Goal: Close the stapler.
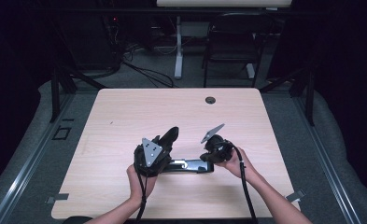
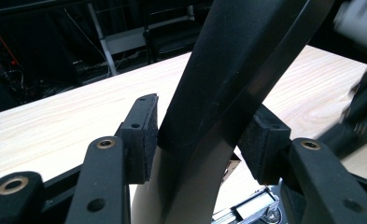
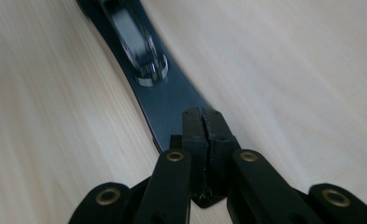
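Near the front edge of the table (image 1: 125, 107), between the two hands, I see a black stapler-like tool (image 1: 187, 165) lying across the wood, its base flat and its upper arm swung up and away toward the far left. My left gripper (image 1: 165, 142) has that raised arm (image 2: 228, 84) between its pads (image 2: 141, 137), both pressing against its sides, so the jaws are clamped on it. From the left gripper view the arm's top runs out of frame, and I can only catch a sliver of bright metal at the bottom. My right gripper (image 3: 203, 122) sits at the base's (image 3: 167, 100) right end, jaws pressed together; whether they pinch the base's edge or merely rest on it, I cannot tell. A blurred metal part (image 3: 134, 42) lies farther along the base. From above, the right gripper's jaws are hidden under its own body.
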`<state>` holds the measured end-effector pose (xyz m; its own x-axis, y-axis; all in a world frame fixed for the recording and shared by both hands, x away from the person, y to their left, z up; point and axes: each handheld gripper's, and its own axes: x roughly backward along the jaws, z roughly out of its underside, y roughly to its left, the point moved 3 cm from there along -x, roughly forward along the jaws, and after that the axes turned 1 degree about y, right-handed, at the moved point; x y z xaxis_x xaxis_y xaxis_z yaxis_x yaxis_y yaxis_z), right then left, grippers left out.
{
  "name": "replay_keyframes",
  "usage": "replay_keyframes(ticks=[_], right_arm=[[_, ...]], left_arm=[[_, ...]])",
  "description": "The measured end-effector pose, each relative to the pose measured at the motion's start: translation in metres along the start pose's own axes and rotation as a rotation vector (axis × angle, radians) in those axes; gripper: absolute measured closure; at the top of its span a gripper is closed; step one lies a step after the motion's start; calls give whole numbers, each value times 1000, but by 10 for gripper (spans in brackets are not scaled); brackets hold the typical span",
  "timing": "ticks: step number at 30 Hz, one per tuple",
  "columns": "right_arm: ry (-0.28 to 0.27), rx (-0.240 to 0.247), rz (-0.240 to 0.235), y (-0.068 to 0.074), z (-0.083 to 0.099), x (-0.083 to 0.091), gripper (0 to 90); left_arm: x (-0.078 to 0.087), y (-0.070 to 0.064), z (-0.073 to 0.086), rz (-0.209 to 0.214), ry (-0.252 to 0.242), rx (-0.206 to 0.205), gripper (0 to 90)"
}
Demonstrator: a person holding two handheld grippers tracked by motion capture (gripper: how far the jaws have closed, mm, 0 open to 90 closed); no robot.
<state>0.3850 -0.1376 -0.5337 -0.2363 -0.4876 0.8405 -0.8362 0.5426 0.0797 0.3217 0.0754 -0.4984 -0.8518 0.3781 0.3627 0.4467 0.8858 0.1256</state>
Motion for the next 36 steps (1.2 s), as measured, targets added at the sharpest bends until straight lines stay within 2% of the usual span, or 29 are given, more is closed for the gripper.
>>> replay_keyframes(ticks=[3, 6, 8, 10, 13, 15, 16, 17, 21, 27, 31, 36], right_arm=[[-145, -4, 8, 8, -15, 27, 900], [-264, 10, 13, 18, -29, 49, 900], [-312, 14, 2, 25, -36, 55, 900], [-335, 23, 5, 30, -40, 58, 900], [-368, 28, 8, 36, -44, 59, 900], [-380, 28, 15, 38, -45, 60, 900], [-381, 26, 12, 38, -44, 60, 900], [-368, 21, 23, 37, -43, 60, 900], [-367, -1, 6, 32, -36, 57, 900], [-363, -6, 10, 31, -32, 57, 900], [-355, -12, 12, 29, -29, 56, 900], [-351, -26, 7, 27, -26, 56, 900]], left_arm=[[-1, -2, 0, -3, 4, -12, 512], [-3, -6, 1, -3, 5, -20, 505], [-4, -7, 1, 0, 9, -32, 501], [-5, -9, 2, 5, 13, -34, 494], [-9, -13, 4, 37, 38, -41, 471], [-14, -17, 7, 64, 68, -38, 423], [-16, -19, 8, 60, 69, -37, 405], [-17, -20, 8, 71, 71, -41, 403], [-19, -19, 9, 102, 90, -34, 372], [-17, -17, 7, 162, 104, -6, 324], [-13, -15, 5, 188, 110, -8, 285], [-7, -6, 5, 242, 133, 9, 221]])
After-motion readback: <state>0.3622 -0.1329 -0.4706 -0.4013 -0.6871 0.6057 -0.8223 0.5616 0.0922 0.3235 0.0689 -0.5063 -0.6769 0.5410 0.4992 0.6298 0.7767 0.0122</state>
